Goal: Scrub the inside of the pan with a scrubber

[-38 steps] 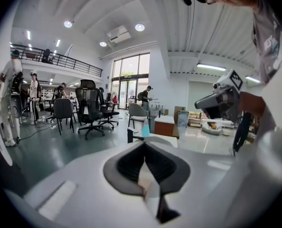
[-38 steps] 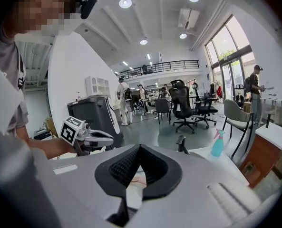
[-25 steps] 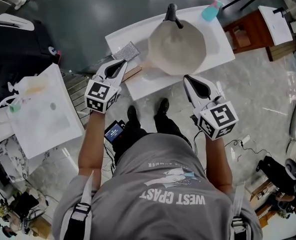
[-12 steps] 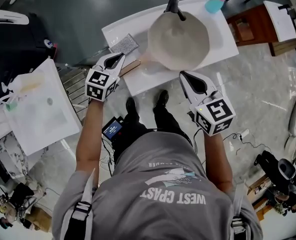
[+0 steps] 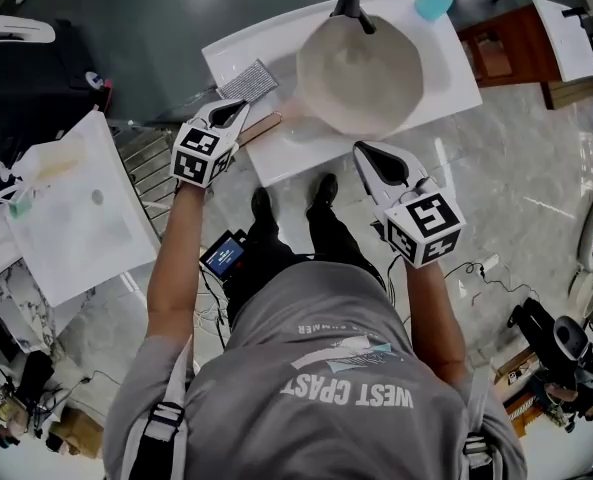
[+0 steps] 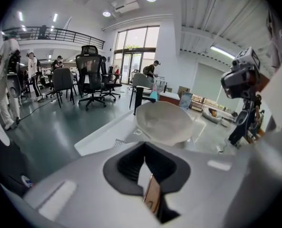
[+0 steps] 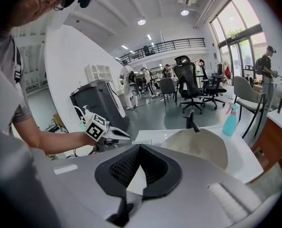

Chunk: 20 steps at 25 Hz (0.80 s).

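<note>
White table (image 5: 446, 78) has the pan (image 5: 361, 63) sitting open side up, handle pointing away from the person, so the inside's ready to scrub. Right gripper (image 5: 368, 156) hangs off the front edge, jaws pressed together and empty, and it's barely moved. Left gripper (image 5: 234, 111), jaws also closed on nothing, has crept forward since a second ago. I'd guess it's lining up on the scrubber (image 5: 248, 80), which is lying flat just beyond it.
</note>
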Motion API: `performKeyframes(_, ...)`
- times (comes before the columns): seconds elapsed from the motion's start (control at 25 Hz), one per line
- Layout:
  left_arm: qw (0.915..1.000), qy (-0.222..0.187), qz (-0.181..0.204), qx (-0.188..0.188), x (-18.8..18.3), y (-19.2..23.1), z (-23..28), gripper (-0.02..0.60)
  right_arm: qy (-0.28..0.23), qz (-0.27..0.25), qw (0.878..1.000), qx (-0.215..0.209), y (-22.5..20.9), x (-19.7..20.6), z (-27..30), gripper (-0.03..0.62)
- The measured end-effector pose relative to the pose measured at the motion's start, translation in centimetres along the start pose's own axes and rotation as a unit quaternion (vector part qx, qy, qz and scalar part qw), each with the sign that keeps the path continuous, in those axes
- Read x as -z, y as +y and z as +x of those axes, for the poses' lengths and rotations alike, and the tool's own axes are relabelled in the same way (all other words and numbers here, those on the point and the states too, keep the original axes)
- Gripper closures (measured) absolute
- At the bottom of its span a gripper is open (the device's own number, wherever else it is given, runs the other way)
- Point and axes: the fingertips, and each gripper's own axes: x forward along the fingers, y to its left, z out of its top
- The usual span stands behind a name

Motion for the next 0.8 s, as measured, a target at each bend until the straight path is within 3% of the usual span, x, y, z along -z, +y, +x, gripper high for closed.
performKeyframes(0.8, 0.9991, 0.04, -0.007, -0.007, 3.6, 1.4, 3.1, 0.578, 0.04, 0.018, 0.999, -0.008, -1.0, 3.2, 1.5, 0.592)
